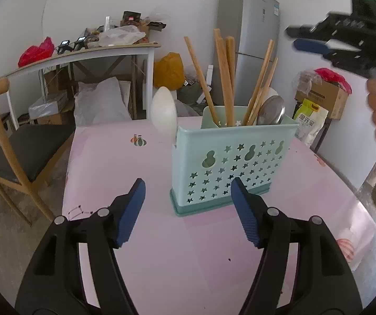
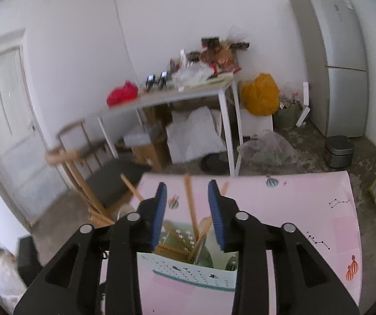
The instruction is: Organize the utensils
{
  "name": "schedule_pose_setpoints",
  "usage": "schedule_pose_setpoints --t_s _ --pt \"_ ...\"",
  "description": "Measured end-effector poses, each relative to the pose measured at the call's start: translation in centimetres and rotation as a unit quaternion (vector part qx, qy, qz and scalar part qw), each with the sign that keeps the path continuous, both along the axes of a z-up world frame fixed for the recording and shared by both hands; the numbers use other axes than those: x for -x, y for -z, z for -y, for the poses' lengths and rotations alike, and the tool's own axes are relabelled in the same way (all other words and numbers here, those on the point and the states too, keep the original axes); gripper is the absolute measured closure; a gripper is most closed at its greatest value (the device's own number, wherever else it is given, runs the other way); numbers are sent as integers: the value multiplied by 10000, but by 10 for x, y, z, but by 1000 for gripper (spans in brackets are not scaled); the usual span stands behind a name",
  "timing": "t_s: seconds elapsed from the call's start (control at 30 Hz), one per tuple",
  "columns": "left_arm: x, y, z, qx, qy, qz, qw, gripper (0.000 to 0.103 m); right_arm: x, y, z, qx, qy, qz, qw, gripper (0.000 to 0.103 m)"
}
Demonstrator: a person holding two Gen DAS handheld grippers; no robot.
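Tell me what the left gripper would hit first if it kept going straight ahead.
Most likely the utensil holder. The left gripper points at its star-punched front wall, jaws open, with only bare pink table between. How big the gap is, the fisheye view doesn't show.

Home kitchen; fridge, utensil caddy

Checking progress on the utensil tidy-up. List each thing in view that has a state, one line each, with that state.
Left gripper: open, empty, low over the table, facing the holder.
Right gripper: open, empty, raised above the holder.
Utensil holder: upright on the pink table.
Wooden chopsticks: standing in the holder, leaning apart.
Metal spoon: in the holder, bowl up.
White spoon: bowl up at the holder's end.
Refrigerator: doors closed.
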State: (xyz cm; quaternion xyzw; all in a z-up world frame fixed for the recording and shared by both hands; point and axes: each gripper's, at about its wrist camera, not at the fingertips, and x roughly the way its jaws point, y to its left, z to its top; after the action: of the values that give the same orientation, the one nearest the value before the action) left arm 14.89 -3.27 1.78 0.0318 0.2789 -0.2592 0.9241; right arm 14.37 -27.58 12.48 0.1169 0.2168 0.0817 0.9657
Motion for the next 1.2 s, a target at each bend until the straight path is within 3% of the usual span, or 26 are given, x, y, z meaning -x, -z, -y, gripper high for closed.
schedule_pose_setpoints --t_s 0.17,0.3,0.4,0.57,0.77,1.2 --pt "-13 7 7 10 113 -22 9999 36 31 7 48 -974 18 317 9947 60" --pt "-26 11 12 124 250 -165 9995 36 35 68 78 -1841 -80 -309 9824 56" --pt "-35 13 14 219 308 -232 9990 36 28 121 93 -2786 -331 -818 9563 56" --pt "-51 14 20 369 354 -306 9982 36 11 164 98 -3737 -736 -930 9199 56" --pt "-61 12 26 503 328 -362 9975 36 -7 178 90 -4137 -1024 -917 9000 55" --pt "-53 4 25 481 245 -382 9978 39 7 169 81 -4082 -974 -1008 9021 49"
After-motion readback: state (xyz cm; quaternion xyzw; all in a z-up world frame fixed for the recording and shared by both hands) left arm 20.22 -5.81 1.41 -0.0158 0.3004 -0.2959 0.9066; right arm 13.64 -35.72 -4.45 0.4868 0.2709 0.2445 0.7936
